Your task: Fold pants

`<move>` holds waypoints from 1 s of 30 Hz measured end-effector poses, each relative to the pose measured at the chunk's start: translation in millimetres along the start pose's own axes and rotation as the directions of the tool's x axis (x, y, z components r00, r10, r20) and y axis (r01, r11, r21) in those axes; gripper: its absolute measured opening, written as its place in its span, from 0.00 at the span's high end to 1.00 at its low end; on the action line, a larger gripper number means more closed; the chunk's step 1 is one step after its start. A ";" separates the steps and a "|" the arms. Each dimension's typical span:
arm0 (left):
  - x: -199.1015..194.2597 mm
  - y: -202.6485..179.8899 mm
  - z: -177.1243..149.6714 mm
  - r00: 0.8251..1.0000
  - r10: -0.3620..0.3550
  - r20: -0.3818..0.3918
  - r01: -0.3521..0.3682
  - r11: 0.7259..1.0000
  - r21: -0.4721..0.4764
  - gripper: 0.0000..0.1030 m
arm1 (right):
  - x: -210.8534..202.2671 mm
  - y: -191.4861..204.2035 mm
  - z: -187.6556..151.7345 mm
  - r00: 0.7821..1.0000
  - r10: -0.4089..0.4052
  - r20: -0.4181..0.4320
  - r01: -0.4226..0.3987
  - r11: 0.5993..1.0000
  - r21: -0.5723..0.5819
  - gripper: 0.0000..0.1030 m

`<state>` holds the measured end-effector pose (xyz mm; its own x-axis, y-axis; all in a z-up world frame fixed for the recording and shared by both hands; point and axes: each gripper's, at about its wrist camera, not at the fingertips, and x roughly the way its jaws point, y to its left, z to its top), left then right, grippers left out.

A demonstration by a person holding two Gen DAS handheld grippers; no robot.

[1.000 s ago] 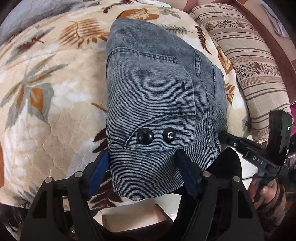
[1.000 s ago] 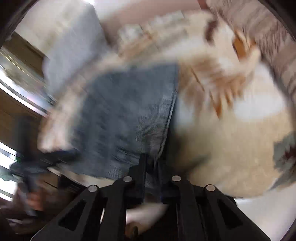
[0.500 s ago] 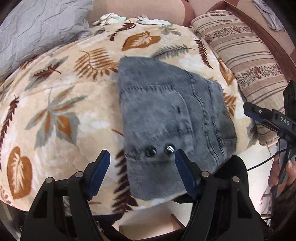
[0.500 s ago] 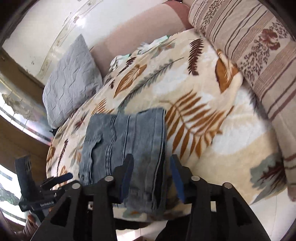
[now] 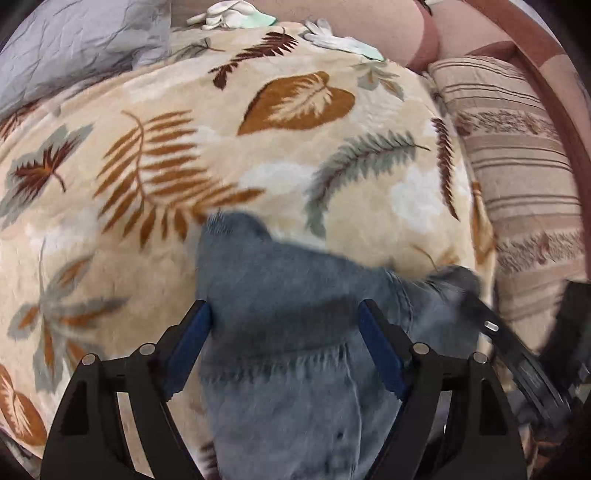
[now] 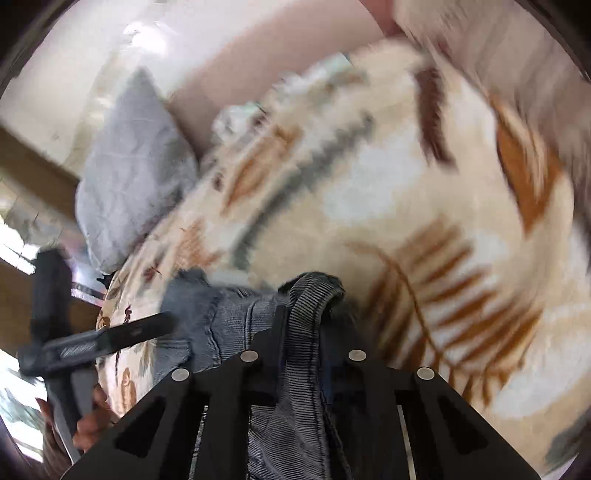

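Observation:
The folded grey-blue denim pants (image 5: pixel 291 332) lie at the near edge of a leaf-patterned blanket (image 5: pixel 258 158). My left gripper (image 5: pixel 284 325) is open, its blue pads on either side of the pants with wide gaps. My right gripper (image 6: pixel 304 314) is shut on a bunched edge of the pants (image 6: pixel 310 295), which rises between its fingers. The right gripper also shows at the right in the left wrist view (image 5: pixel 517 354), at the pants' right corner. Both views are motion-blurred.
A grey pillow (image 5: pixel 74 40) lies at the back left, a striped cushion (image 5: pixel 524 177) along the right. White gloves (image 5: pixel 229 16) sit at the blanket's far edge against a pink sofa back (image 5: pixel 351 22). The left gripper's handle (image 6: pixel 92 339) shows in the right wrist view.
The right gripper went from open around the pants' edge to shut on it. The left gripper stayed open and moved forward over the pants, so the two buttons passed out of view.

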<state>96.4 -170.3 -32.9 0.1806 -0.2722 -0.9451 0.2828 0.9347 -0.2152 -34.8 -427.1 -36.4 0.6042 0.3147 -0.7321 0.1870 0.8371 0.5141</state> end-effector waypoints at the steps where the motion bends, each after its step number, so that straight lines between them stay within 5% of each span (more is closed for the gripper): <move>1: 9.8 -2.6 4.1 0.999 0.042 0.006 -0.042 0.999 0.020 0.21 | 2.7 -2.6 1.9 1.000 -0.026 0.000 0.026 1.000 -0.008 0.87; 4: 32.7 -0.1 7.4 0.996 0.068 -0.051 -0.068 0.998 0.007 0.20 | 32.9 -25.4 -2.2 0.982 -0.141 -0.124 0.141 0.990 -0.003 0.89; 11: -15.1 21.1 -26.3 0.996 -0.074 -0.044 0.076 0.997 0.031 0.21 | -10.0 -50.7 -24.7 0.995 0.053 -0.089 -0.039 0.988 0.152 0.67; 15: -12.2 39.3 -56.2 0.963 -0.251 -0.098 0.247 0.968 -0.052 0.20 | -12.8 -48.8 -48.0 0.985 0.114 -0.132 -0.089 0.979 0.184 0.47; 18: 8.4 38.1 -73.2 0.940 -0.286 -0.187 0.269 0.957 -0.111 0.21 | 1.7 -45.7 -63.2 0.979 0.103 -0.178 -0.069 0.980 0.187 0.55; 19: 4.6 35.7 -77.5 0.946 -0.275 -0.173 0.261 0.960 -0.102 0.22 | -1.9 -37.0 -63.5 0.980 0.110 -0.165 -0.084 0.984 0.158 0.84; 20: -0.6 33.6 -80.7 0.954 -0.258 -0.151 0.248 0.965 -0.085 0.22 | -9.2 -29.5 -62.9 0.985 0.088 -0.146 -0.071 0.990 0.118 0.85; 22: -11.1 29.9 -87.4 0.967 -0.228 -0.117 0.225 0.973 -0.045 0.22 | -25.7 -19.1 -63.1 0.992 0.065 -0.107 -0.060 0.997 0.049 0.86; 25: -7.9 34.0 -88.9 0.964 -0.229 -0.137 0.222 0.973 -0.060 0.22 | -18.1 -33.2 -69.1 0.980 0.008 -0.198 0.001 0.999 0.047 0.80; 30: -13.2 38.9 -79.0 0.963 -0.247 -0.110 0.237 0.967 -0.094 0.22 | -29.2 -48.0 -66.7 0.982 0.108 -0.153 -0.084 0.985 0.150 0.63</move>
<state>30.6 -112.3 -48.2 0.0000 -0.4679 -0.8838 0.2276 0.8606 -0.4556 -113.1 -446.7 -69.6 0.4951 0.4676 -0.7323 0.2496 0.7307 0.6354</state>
